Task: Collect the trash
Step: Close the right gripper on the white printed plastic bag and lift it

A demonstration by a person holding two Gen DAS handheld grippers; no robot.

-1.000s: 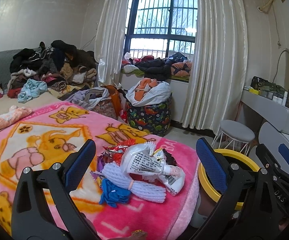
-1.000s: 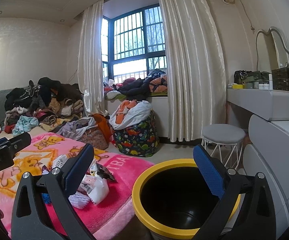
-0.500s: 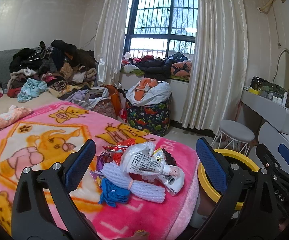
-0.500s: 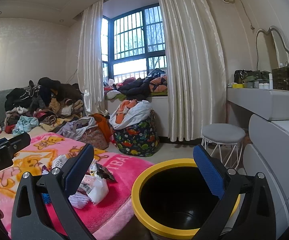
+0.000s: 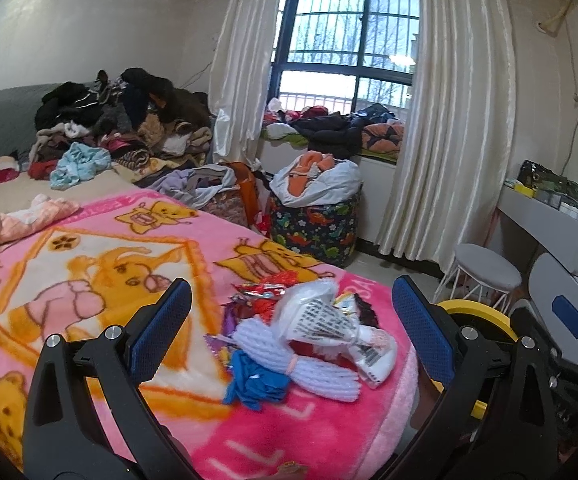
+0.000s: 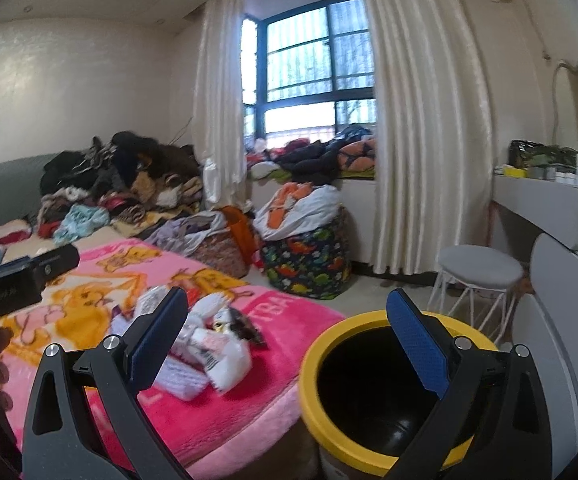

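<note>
A heap of trash lies on the corner of the pink blanket (image 5: 89, 264): a white printed plastic bag (image 5: 321, 316), white foam netting (image 5: 309, 368), a blue scrap (image 5: 257, 380) and red snack wrappers (image 5: 265, 292). My left gripper (image 5: 289, 332) is open and empty, hovering just before the heap. A yellow-rimmed black bin (image 6: 385, 392) stands beside the bed. My right gripper (image 6: 289, 344) is open and empty, above the bin's left rim. The heap also shows in the right wrist view (image 6: 213, 356).
A dinosaur-print basket (image 5: 317, 228) full of laundry stands by the window. Piled clothes (image 5: 121, 128) cover the bed's far side. A white stool (image 6: 477, 276) and a white dresser (image 6: 561, 344) stand right of the bin. The left gripper's body (image 6: 17, 284) shows at left.
The right gripper's view has swung left and a little nearer the bed. The left gripper has barely moved. Both stay open and empty.
</note>
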